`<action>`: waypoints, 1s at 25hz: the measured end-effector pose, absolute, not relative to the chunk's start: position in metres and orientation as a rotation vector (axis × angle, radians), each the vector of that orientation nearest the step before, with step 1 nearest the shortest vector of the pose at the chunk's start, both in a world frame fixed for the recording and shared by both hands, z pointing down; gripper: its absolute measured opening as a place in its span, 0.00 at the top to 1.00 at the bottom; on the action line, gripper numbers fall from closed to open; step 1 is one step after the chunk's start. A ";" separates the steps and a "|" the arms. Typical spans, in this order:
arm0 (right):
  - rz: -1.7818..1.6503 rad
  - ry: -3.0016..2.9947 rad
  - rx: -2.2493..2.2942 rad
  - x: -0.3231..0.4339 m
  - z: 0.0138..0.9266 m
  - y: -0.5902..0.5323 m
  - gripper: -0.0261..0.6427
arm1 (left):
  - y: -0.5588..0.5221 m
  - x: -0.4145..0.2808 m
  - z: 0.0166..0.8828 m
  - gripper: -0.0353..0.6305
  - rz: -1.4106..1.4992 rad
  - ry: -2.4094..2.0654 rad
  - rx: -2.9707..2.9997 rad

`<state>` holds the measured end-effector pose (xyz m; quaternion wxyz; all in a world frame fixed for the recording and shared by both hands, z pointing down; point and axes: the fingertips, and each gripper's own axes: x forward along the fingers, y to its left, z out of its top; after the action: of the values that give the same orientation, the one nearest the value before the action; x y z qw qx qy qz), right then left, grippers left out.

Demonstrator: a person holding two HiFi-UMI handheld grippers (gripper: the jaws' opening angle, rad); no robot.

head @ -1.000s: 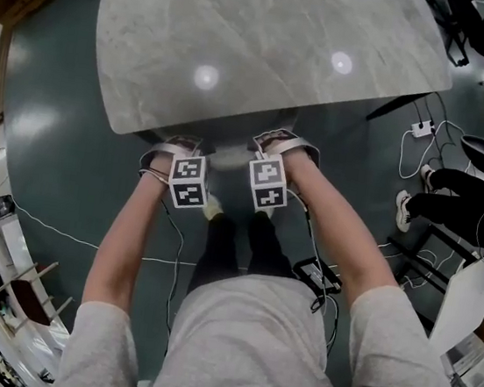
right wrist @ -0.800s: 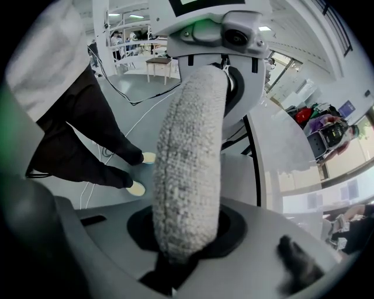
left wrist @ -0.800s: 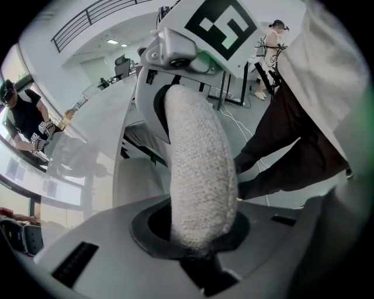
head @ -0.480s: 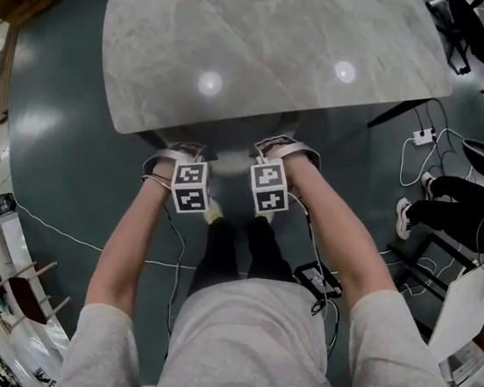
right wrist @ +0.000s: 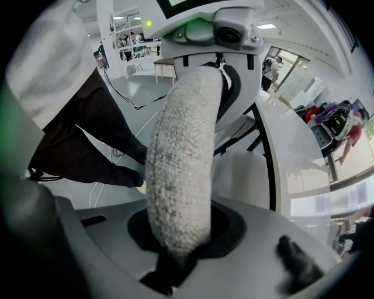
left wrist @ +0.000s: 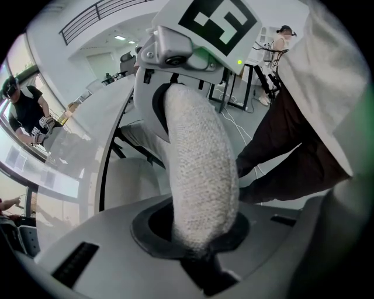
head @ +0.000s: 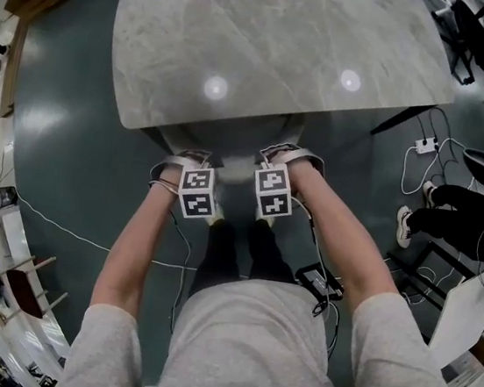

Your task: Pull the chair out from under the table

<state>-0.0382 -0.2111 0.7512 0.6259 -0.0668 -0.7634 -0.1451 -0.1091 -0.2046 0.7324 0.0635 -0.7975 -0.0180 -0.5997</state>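
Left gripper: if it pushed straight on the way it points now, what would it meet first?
The chair's padded backrest: its top edge sits clamped between the left gripper jaws, so there looks to be no free travel.

We take this for an open lab or office: a white power strip point(head: 424, 145) and loose white cables point(head: 60, 229) lie on the dark green floor point(head: 62, 147) beside the grey marble-topped table point(head: 278, 51).

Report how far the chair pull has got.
Done: left gripper and right gripper are both clamped on the fuzzy chair backrest. In hand: the pull; the backrest sits at the marble tabletop edge, seat underneath. Left: draw the seat clear of it.
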 end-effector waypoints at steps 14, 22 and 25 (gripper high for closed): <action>-0.288 -1.752 -0.202 -0.032 0.747 -0.185 0.85 | -0.178 -0.104 0.730 0.84 -1.846 -0.079 -2.445; -0.269 -1.751 -0.200 -0.028 0.749 -0.165 0.84 | -0.159 -0.101 0.731 0.83 -1.852 -0.089 -2.442; -0.268 -1.752 -0.201 -0.026 0.749 -0.158 0.84 | -0.152 -0.098 0.731 0.83 -1.849 -0.089 -2.447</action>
<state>-0.0262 -0.1583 0.7488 0.6281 -0.0876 -0.7643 -0.1171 -0.0984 -0.1518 0.7308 0.0364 -0.7970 -0.0291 -0.6022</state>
